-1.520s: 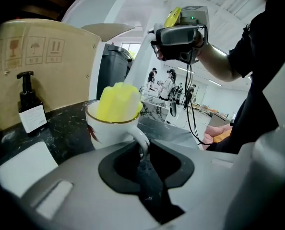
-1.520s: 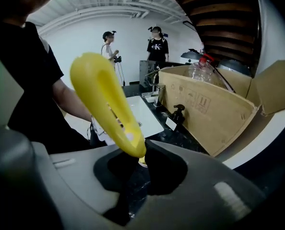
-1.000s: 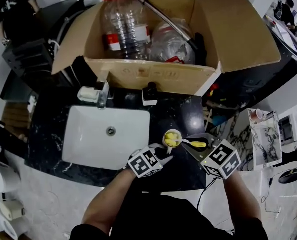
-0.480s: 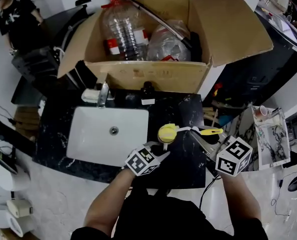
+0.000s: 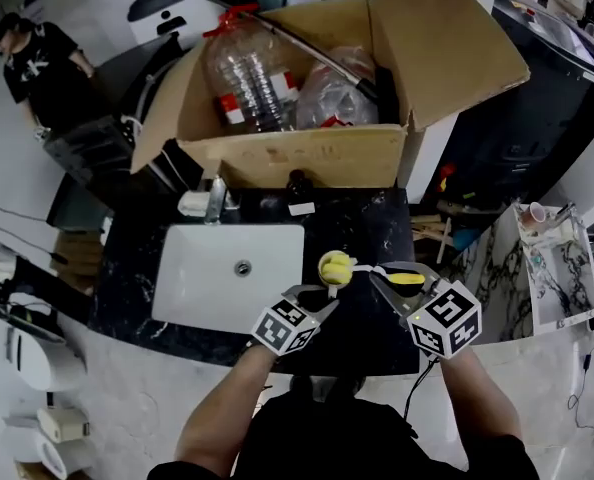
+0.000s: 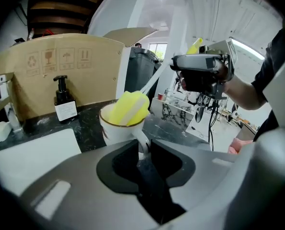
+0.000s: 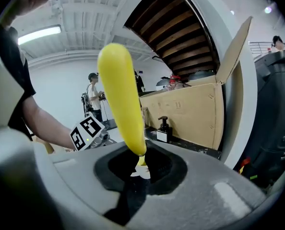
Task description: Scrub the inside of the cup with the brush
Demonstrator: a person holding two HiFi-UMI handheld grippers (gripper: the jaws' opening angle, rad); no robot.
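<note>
Two tongs were engaged. The left tongs [image 5: 321, 298], jaws opening, pinched the handle of the cup [image 5: 334, 269] on the surface [image 5: 372, 230] beside the sink [image 5: 202, 283]; the right tongs [image 5: 391, 281] pinched the brush [image 5: 405, 278], its head inside. Scrubbing appeared underway; next, the cup needed steadying.

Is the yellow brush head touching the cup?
Touching. Left gripper view shows the yellow brush head sunk inside the cup, leaning on its rim.
</note>
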